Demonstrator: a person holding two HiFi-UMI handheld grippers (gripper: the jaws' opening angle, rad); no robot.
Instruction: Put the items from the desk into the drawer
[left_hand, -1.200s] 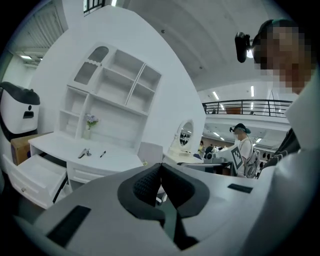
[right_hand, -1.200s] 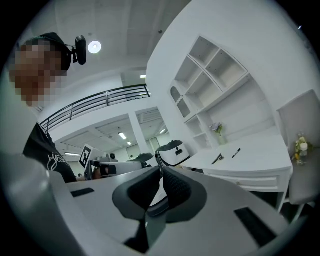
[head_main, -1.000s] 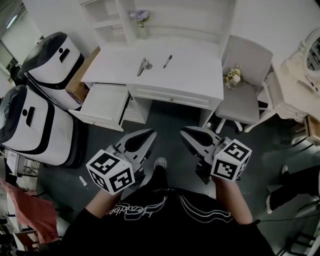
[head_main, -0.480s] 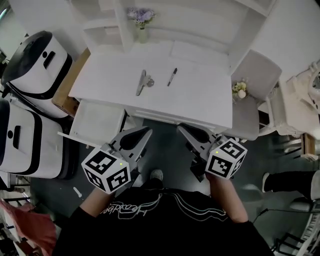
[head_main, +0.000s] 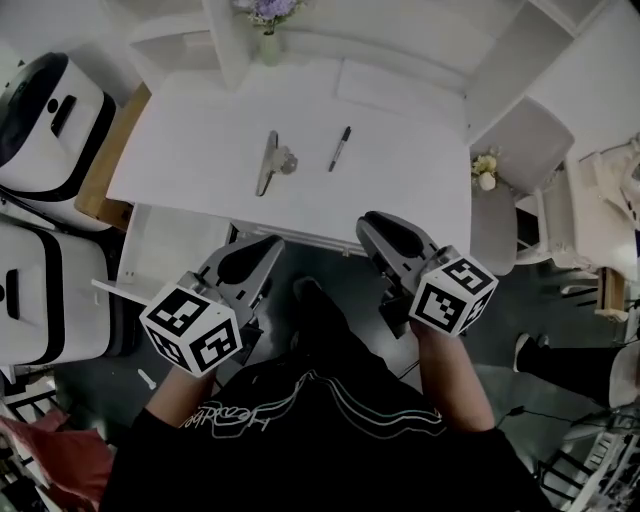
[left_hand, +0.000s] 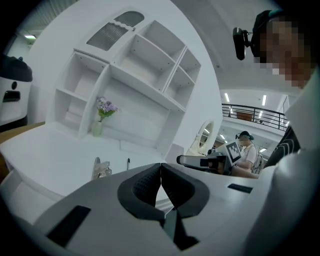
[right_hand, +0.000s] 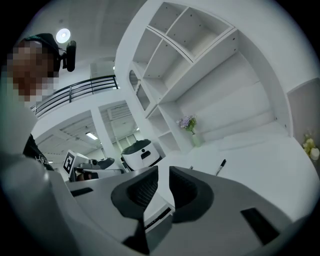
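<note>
Grippers nearer the desk (head_main: 400, 150) edge — left gripper (head_main: 268, 243) jaws closed, right gripper (head_main: 375, 222) jaws almost closed, both empty

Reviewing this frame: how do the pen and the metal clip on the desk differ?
The metal clip is silvery, broader and longer; the pen is dark and thin. The metal clip lies left of the pen, on the side of the open drawer. The metal clip has a small rounded piece against it; the pen lies alone. Both lie flat on the white desk, pointing roughly the same way.
</note>
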